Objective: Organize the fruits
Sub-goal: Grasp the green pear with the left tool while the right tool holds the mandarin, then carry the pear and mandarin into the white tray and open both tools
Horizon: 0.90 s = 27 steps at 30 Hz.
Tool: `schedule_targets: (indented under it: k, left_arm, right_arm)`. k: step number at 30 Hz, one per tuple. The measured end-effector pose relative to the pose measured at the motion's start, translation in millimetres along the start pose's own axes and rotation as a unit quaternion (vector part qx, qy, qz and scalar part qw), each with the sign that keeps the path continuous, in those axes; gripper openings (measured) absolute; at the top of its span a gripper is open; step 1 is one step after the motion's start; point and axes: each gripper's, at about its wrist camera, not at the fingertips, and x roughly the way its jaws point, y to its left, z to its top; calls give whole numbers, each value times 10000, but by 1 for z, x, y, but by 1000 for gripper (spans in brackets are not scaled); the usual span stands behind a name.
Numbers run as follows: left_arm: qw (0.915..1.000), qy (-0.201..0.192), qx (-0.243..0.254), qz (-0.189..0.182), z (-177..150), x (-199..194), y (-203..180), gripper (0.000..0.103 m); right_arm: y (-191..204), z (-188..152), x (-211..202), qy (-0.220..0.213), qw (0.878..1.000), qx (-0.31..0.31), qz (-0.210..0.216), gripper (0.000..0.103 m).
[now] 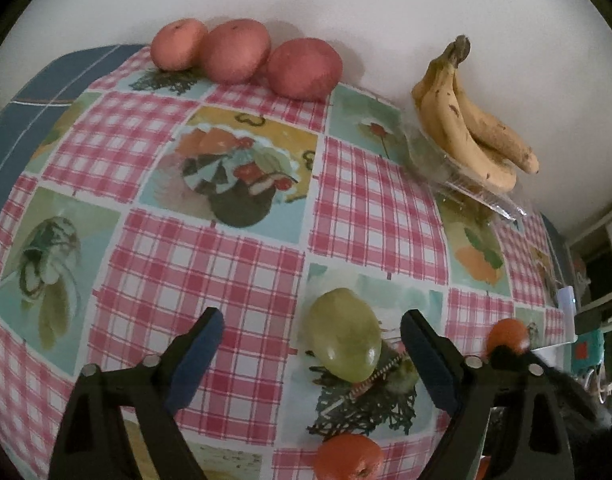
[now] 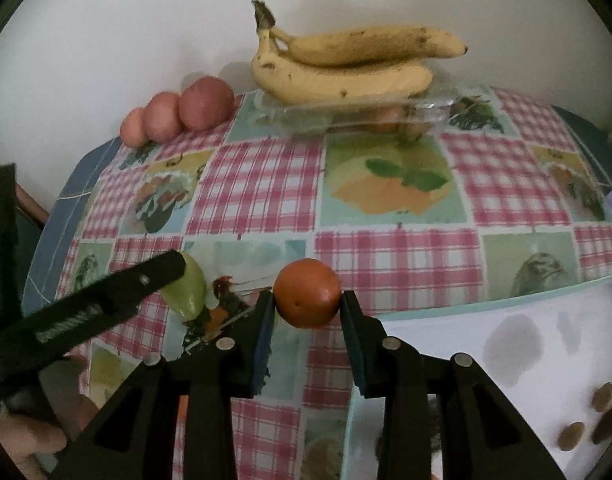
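My right gripper (image 2: pixel 307 300) is shut on an orange (image 2: pixel 307 298), held just above the table's front edge. The same orange (image 1: pixel 507 336) shows at the right of the left wrist view. My left gripper (image 1: pixel 311 320) stands open around a green fruit (image 1: pixel 343 336) that lies on the checked tablecloth (image 1: pixel 226 264); it is nearer the right pad and neither pad touches it. That green fruit (image 2: pixel 188 292) is partly hidden behind the left gripper's finger (image 2: pixel 146 280). A second orange (image 1: pixel 347 456) lies at the bottom edge.
Three red apples (image 1: pixel 236 50) line the wall at the back left. A bunch of bananas (image 1: pixel 465 120) rests on a clear plastic tray (image 1: pixel 465 188) at the back right. Several coins (image 2: pixel 585 420) lie on a white surface (image 2: pixel 505 340) beyond the table's edge.
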Motion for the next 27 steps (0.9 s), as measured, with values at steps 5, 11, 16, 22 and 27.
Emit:
schedule_targets:
  k: [5, 11, 16, 22, 27]
  left_arm:
    - [9998, 178, 107, 58, -5, 10, -6, 87]
    - [9939, 27, 788, 776, -13, 19, -26, 86]
    - [9885, -91, 1118, 1017, -18, 19, -33, 75]
    - [9924, -115, 975, 739, -14, 10, -21, 63]
    - [9974, 57, 638, 334, -9, 6, -15, 45]
  right_arm:
    - [-22, 7, -24, -272, 9993, 238, -118, 35]
    - [-38, 12, -35, -386, 9982, 437, -160, 35]
    - [-39, 12, -33, -324, 9983, 470, -129, 35]
    - [-40, 11, -35, -314, 9981, 507, -146, 35]
    - [-40, 10, -40, -282, 9977, 599, -162, 35]
